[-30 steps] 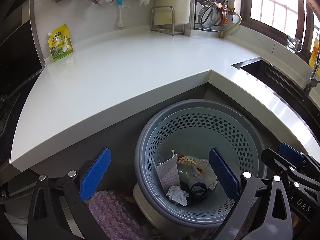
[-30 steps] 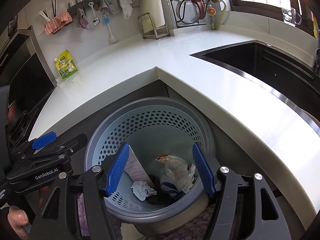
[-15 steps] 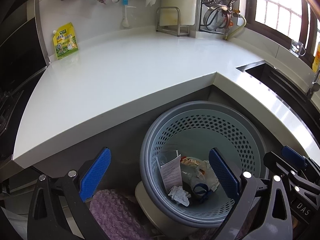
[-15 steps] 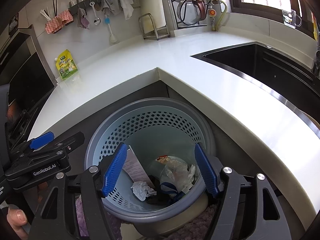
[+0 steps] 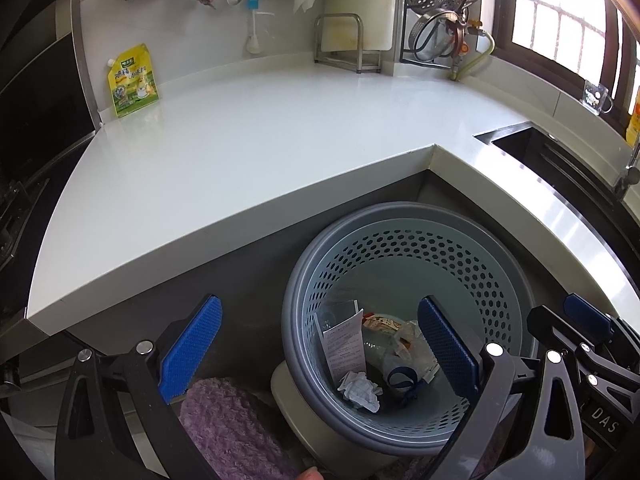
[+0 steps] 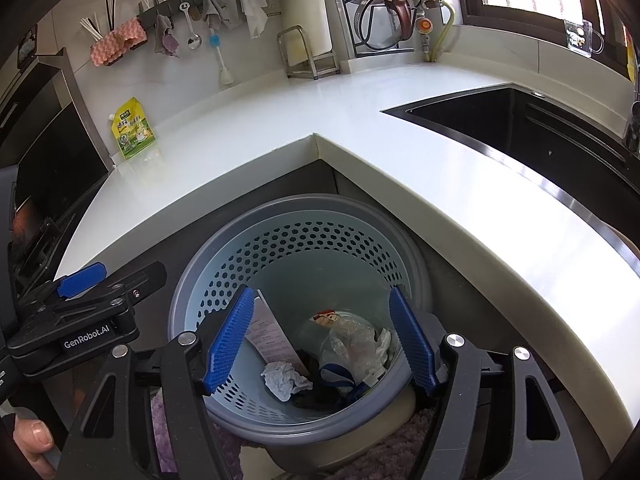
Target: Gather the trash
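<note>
Yellow pouch (image 5: 132, 80): stands at the far left of the white tabletop (image 5: 240, 152), leaning against the wall by the dark appliance.
Wall rail: cloths, a spoon and a brush hang above the tabletop, left of the metal rack (image 5: 340, 44) in the corner.
Left gripper (image 5: 318, 350): blue pads spread wide, nothing between them; it hangs tilted downward over the floor just left of the bin, its right pad in front of the bin's opening.
Purple mat (image 5: 232, 428): fuzzy, on the floor under the left gripper, beside the bin's base.
Trash bin (image 6: 304, 216): round grey-blue basket with a perforated wall, tucked into the inner corner under the tabletop edge.
Trash in the bin: a printed paper slip (image 6: 270, 336) leans on the left wall; a crumpled white tissue (image 6: 284, 380) lies at the bottom; a clear plastic bag (image 6: 352, 348) and a blue cord (image 6: 340, 378) sit just right of it; a red-printed wrapper (image 6: 326, 316) lies behind.
Right gripper (image 6: 322, 342): jaws have just been opening and stand well apart, empty, framing the bin's contents from above without touching them.
Sink (image 6: 520, 128): dark basin set in the tabletop at the right, below the window.
</note>
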Demonstrator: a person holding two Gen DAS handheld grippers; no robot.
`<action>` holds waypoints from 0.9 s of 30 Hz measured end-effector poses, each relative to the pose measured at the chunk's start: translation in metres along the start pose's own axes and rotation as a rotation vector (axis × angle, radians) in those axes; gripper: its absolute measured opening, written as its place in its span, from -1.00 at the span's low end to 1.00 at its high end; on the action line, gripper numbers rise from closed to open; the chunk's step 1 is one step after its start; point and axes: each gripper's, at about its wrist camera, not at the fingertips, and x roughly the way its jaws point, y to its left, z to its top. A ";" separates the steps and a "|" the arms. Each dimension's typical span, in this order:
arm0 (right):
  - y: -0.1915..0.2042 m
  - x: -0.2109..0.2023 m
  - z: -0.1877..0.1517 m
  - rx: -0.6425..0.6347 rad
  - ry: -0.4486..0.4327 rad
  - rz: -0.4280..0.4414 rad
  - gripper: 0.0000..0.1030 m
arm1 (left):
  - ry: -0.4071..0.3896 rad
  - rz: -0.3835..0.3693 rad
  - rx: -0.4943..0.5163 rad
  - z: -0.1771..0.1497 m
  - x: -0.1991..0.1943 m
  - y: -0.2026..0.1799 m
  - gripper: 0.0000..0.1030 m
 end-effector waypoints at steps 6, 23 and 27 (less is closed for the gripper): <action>0.000 0.001 -0.002 -0.001 0.001 -0.001 0.32 | 0.003 0.005 -0.005 0.000 0.001 0.001 0.88; 0.001 0.002 -0.002 -0.001 0.004 -0.001 0.32 | 0.008 -0.002 0.006 -0.001 0.003 -0.002 0.88; 0.001 0.002 -0.002 -0.001 0.004 -0.003 0.32 | 0.005 0.006 0.006 -0.001 0.003 -0.003 0.88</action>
